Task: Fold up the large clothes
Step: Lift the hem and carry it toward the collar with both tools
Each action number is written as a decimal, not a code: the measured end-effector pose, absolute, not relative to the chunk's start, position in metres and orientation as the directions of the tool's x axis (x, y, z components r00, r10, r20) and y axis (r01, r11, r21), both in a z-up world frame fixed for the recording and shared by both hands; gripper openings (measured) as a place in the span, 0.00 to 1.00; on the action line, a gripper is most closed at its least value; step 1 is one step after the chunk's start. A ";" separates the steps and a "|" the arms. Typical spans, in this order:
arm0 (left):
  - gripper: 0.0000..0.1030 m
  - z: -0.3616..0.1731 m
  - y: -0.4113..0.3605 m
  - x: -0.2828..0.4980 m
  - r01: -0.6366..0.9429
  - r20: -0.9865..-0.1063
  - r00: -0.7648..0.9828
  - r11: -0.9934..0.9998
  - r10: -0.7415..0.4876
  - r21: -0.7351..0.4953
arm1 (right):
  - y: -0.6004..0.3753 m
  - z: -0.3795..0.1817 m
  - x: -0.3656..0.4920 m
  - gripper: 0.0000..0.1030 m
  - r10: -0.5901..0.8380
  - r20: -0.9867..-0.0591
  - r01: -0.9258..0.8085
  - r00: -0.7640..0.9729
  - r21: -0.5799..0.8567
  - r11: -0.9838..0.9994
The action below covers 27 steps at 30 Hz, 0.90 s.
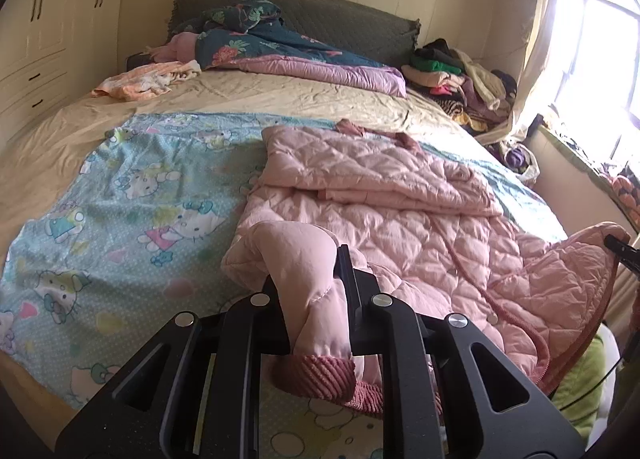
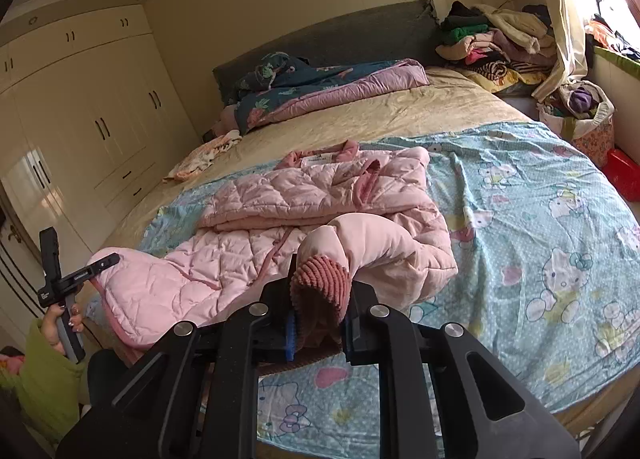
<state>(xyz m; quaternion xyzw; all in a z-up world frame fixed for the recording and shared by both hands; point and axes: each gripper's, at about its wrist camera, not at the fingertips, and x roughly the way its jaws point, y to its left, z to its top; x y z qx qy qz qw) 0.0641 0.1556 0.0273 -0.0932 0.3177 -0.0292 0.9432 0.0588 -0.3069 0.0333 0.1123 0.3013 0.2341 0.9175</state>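
A pink quilted jacket point(image 1: 400, 195) lies on a blue cartoon-print sheet point(image 1: 120, 199) on the bed, its upper part folded over itself. My left gripper point(image 1: 310, 279) is shut on the jacket's lower hem corner, lifted off the sheet, with dark pink ribbed trim hanging below the fingers. My right gripper point(image 2: 320, 299) is shut on the other hem corner with its ribbed trim point(image 2: 320, 279), also lifted. The jacket point(image 2: 312, 195) spreads between both grippers. The left gripper point(image 2: 102, 261) shows at the left in the right wrist view, the right gripper point(image 1: 618, 249) at the right edge in the left wrist view.
A beige sheet point(image 1: 240, 95) covers the far bed. A teal and purple duvet point(image 1: 288, 51) lies by the grey headboard. A clothes pile point(image 1: 456, 75) sits far right near the window. A small peach garment point(image 1: 148, 81) lies far left. Wardrobes point(image 2: 88, 107) line the left wall.
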 end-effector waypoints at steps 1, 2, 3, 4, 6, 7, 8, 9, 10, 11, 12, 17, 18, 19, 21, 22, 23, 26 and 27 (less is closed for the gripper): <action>0.09 0.031 0.156 0.066 -0.006 -0.587 0.802 0.981 -0.112 -0.194 | -0.306 0.037 0.062 0.15 0.497 -0.495 -0.364 0.713 0.345 0.865; 0.09 0.034 0.157 0.068 -0.007 -0.580 0.807 0.981 -0.110 -0.195 | -0.305 0.041 0.064 0.15 0.495 -0.490 -0.365 0.717 0.342 0.866; 0.09 0.036 0.157 0.069 -0.008 -0.575 0.811 0.980 -0.110 -0.198 | -0.305 0.045 0.067 0.15 0.495 -0.484 -0.366 0.722 0.340 0.866; 0.09 0.039 0.158 0.071 -0.008 -0.568 0.816 0.980 -0.109 -0.200 | -0.305 0.048 0.069 0.15 0.496 -0.477 -0.368 0.726 0.340 0.866; 0.09 0.045 0.159 0.075 -0.011 -0.554 0.826 0.979 -0.107 -0.206 | -0.305 0.054 0.073 0.15 0.499 -0.459 -0.369 0.735 0.347 0.862; 0.09 0.049 0.160 0.078 -0.013 -0.547 0.830 0.977 -0.108 -0.214 | -0.306 0.057 0.076 0.15 0.502 -0.450 -0.369 0.739 0.354 0.860; 0.09 0.052 0.161 0.080 -0.015 -0.541 0.833 0.974 -0.112 -0.224 | -0.307 0.060 0.079 0.15 0.503 -0.441 -0.365 0.743 0.363 0.857; 0.09 0.056 0.162 0.083 -0.016 -0.533 0.838 0.971 -0.116 -0.238 | -0.308 0.063 0.082 0.15 0.504 -0.434 -0.362 0.747 0.371 0.855; 0.09 0.060 0.162 0.086 -0.016 -0.525 0.843 0.971 -0.115 -0.239 | -0.308 0.065 0.085 0.15 0.503 -0.428 -0.359 0.751 0.375 0.855; 0.09 0.065 0.162 0.089 -0.017 -0.515 0.850 0.971 -0.111 -0.238 | -0.309 0.068 0.088 0.15 0.502 -0.423 -0.356 0.755 0.378 0.855; 0.09 0.068 0.161 0.090 -0.018 -0.508 0.854 0.970 -0.111 -0.241 | -0.310 0.070 0.091 0.15 0.499 -0.420 -0.353 0.758 0.379 0.856; 0.09 0.084 0.163 0.104 -0.027 -0.479 0.871 0.964 -0.107 -0.266 | -0.314 0.080 0.103 0.15 0.480 -0.403 -0.333 0.779 0.383 0.862; 0.09 0.086 0.163 0.106 -0.028 -0.475 0.874 0.963 -0.107 -0.269 | -0.315 0.081 0.106 0.15 0.476 -0.401 -0.326 0.783 0.388 0.862; 0.09 0.088 0.164 0.108 -0.029 -0.470 0.876 0.962 -0.107 -0.272 | -0.316 0.082 0.109 0.15 0.473 -0.400 -0.320 0.785 0.393 0.862; 0.09 0.093 0.165 0.113 -0.033 -0.462 0.880 0.958 -0.106 -0.284 | -0.319 0.084 0.115 0.14 0.471 -0.398 -0.307 0.787 0.410 0.859; 0.09 0.095 0.166 0.116 -0.038 -0.462 0.881 0.957 -0.104 -0.289 | -0.320 0.085 0.117 0.14 0.471 -0.398 -0.302 0.787 0.417 0.857; 0.09 0.096 0.166 0.117 -0.040 -0.461 0.881 0.955 -0.104 -0.292 | -0.321 0.087 0.120 0.14 0.472 -0.397 -0.298 0.787 0.424 0.855; 0.09 0.104 0.164 0.126 -0.045 -0.460 0.883 0.958 -0.095 -0.284 | -0.322 0.094 0.126 0.14 0.465 -0.393 -0.292 0.794 0.424 0.857; 0.09 0.107 0.163 0.129 -0.048 -0.459 0.884 0.959 -0.090 -0.281 | -0.322 0.096 0.129 0.14 0.464 -0.391 -0.289 0.795 0.428 0.856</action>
